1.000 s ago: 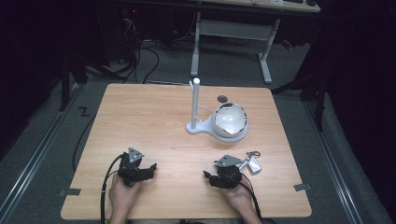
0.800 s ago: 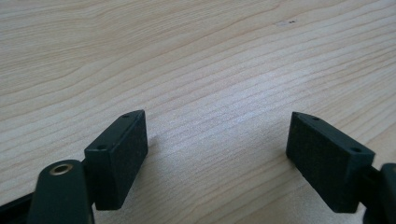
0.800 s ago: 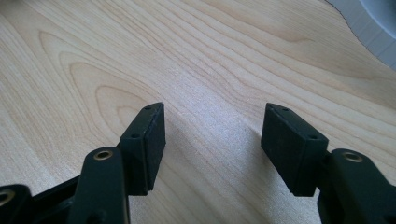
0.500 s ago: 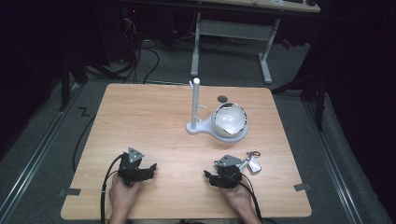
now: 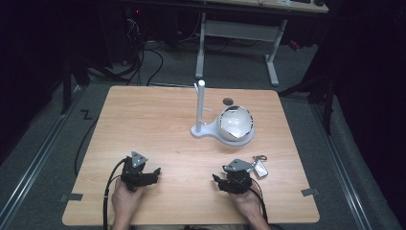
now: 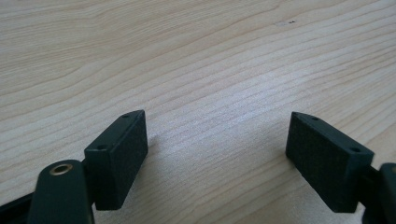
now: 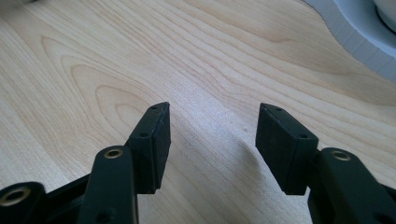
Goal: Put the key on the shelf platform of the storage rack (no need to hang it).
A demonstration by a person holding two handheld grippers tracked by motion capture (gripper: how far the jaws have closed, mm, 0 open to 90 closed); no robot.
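On the wooden table (image 5: pixel 158 124) nothing is yet in hand: the left gripper (image 5: pixel 152 173) and right gripper (image 5: pixel 217 180) rest near the front edge with jaws spread and empty, the key fob (image 5: pixel 260 166) lying untouched just beside the right one.

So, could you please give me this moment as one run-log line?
left claw: open, empty, resting on table | right claw: open, empty | keys: beside right claw, untouched | stand: upright
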